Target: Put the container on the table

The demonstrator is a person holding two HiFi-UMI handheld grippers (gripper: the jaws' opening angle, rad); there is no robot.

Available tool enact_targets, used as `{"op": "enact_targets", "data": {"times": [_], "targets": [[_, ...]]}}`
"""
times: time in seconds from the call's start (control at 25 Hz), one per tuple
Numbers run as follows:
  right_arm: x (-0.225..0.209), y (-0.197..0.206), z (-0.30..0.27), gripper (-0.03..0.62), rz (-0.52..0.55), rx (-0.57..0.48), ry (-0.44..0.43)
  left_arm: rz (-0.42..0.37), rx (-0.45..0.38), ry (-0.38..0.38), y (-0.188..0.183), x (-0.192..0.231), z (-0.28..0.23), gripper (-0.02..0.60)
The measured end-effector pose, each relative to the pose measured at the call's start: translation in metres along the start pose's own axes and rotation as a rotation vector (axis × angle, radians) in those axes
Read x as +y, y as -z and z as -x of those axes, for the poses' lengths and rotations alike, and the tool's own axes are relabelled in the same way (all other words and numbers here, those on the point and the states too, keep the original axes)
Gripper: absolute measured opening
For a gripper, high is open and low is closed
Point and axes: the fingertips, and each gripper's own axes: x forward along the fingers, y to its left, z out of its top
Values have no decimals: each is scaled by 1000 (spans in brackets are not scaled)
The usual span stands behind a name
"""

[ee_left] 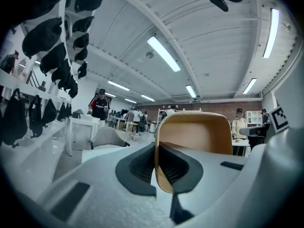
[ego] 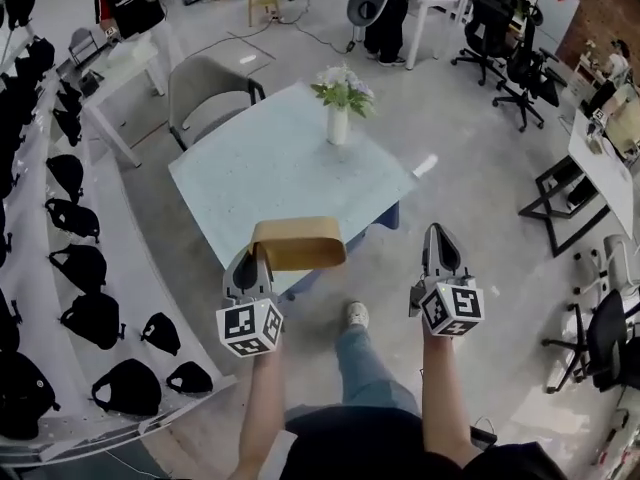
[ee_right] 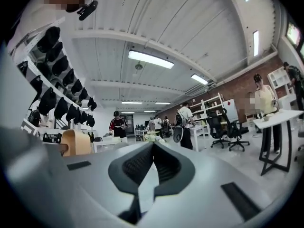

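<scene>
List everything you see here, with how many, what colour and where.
Container: one, tan, near the table's front edge.
Table: one, pale blue, centre.
Vase: one, white, on the table, holding flowers.
Chair: one, grey, at the table's far side.
Office chairs: several, black, far right.
Bags or caps: many, black, on shelves at left.
Left gripper: one, grey, shut on the container.
Right gripper: one, grey, shut, empty.
</scene>
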Motion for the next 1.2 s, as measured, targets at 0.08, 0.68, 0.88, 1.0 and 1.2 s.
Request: {"op": "enact_targets", "data": {"times": [0.08, 0.68, 0.88, 1.0, 1.2], "targets": [[-16, -2, -44, -2, -5, 10, -23, 2, 8, -22, -2, -3, -35, 11], [-55, 22, -239, -2, 7, 136, -181, 49, 35, -145, -1, 1, -187, 11], [-63, 27, -256, -2, 9, 163, -164, 57, 89, -118, 11, 1, -220, 11], [-69, 28, -270, -2, 11, 174, -150, 70, 128, -103, 19, -1, -242, 11], [-77, 43, -287, -2, 11, 219, -144, 120, 197, -75, 38, -12, -275, 11]]}}
